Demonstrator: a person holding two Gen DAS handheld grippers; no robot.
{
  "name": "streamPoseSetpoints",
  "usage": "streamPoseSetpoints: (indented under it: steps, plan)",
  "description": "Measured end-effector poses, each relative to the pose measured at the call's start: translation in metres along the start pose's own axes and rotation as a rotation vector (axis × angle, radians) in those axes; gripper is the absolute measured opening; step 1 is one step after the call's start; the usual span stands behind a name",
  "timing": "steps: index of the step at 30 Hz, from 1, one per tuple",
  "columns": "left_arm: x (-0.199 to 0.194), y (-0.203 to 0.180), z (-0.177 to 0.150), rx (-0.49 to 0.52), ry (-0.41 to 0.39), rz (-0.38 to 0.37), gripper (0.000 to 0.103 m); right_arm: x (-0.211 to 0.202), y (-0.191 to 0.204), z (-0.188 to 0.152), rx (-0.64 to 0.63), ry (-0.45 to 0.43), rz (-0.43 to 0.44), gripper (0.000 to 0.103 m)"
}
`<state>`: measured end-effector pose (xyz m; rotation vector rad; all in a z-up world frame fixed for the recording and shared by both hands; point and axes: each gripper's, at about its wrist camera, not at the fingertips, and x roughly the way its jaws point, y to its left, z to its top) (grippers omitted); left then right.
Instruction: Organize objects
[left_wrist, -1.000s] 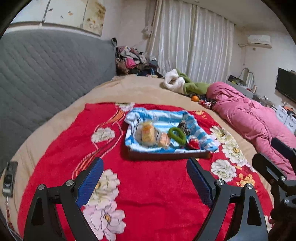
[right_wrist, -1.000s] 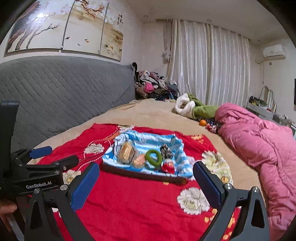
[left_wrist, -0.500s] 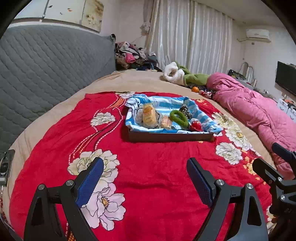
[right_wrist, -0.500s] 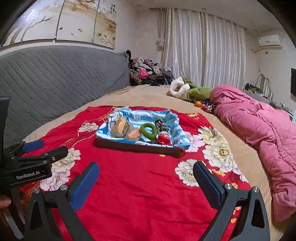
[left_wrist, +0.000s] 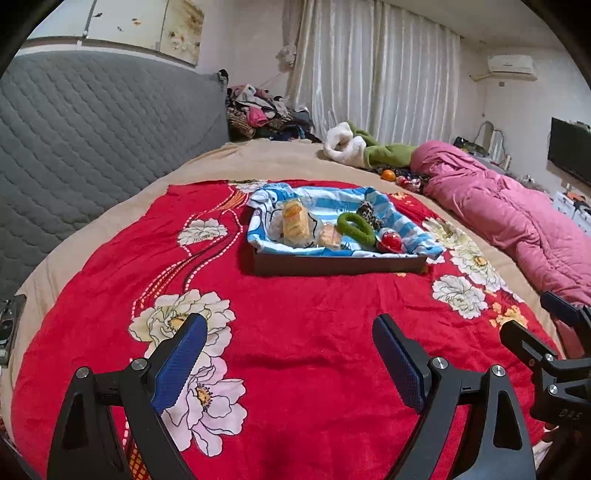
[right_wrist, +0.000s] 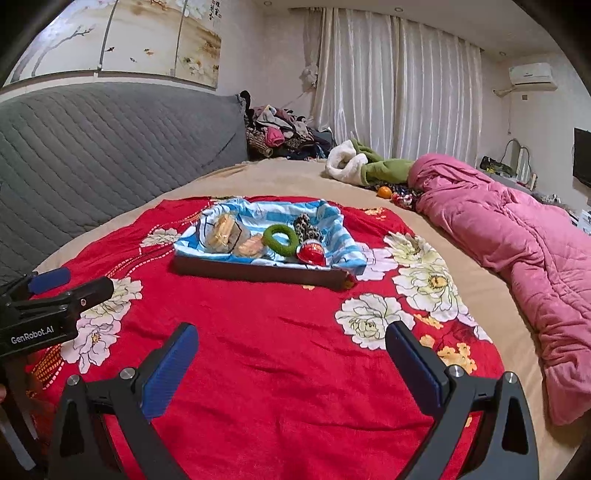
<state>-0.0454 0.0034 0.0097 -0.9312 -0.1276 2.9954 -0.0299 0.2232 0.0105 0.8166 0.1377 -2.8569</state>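
A dark tray (left_wrist: 340, 264) lined with a blue striped cloth (left_wrist: 332, 206) sits on the red flowered blanket (left_wrist: 295, 332). In it lie a wrapped yellow snack (left_wrist: 295, 221), a smaller snack (left_wrist: 330, 236), a green ring (left_wrist: 354, 229), a leopard-print item (left_wrist: 369, 218) and a red round thing (left_wrist: 390, 240). The tray also shows in the right wrist view (right_wrist: 258, 271), with the green ring (right_wrist: 280, 240). My left gripper (left_wrist: 290, 354) is open and empty, well short of the tray. My right gripper (right_wrist: 291, 360) is open and empty, also short of it.
A pink quilt (left_wrist: 517, 229) lies along the right of the bed. A grey padded headboard (left_wrist: 92, 140) is on the left. White and green clothes (left_wrist: 365, 149), an orange (left_wrist: 387, 174) and a clothes pile (left_wrist: 258, 114) lie beyond. A remote (left_wrist: 7, 325) lies at the left edge.
Both grippers have pulled back from the tray and tilted down; the tray looks farther off and more blanket shows in front. Both stay open and empty.
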Motion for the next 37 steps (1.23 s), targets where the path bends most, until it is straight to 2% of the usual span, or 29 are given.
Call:
streamPoseSetpoints:
  steps: [9, 29, 34, 37]
  plan:
    - [0.021, 0.002, -0.016, -0.017, 0.044, 0.008, 0.092, 0.013, -0.003, -0.015, 0.01, 0.029, 0.0, 0.102]
    - [0.045, -0.002, -0.04, 0.012, 0.075, 0.019, 0.092, 0.042, -0.016, -0.041, 0.035, 0.099, -0.006, 0.102]
    - [0.052, -0.002, -0.043, 0.002, 0.076, -0.035, 0.092, 0.047, -0.015, -0.043, 0.028, 0.105, -0.009, 0.102]
    - [0.058, -0.005, -0.047, 0.015, 0.081, -0.039, 0.092, 0.05, -0.015, -0.044, 0.029, 0.112, -0.011, 0.102]
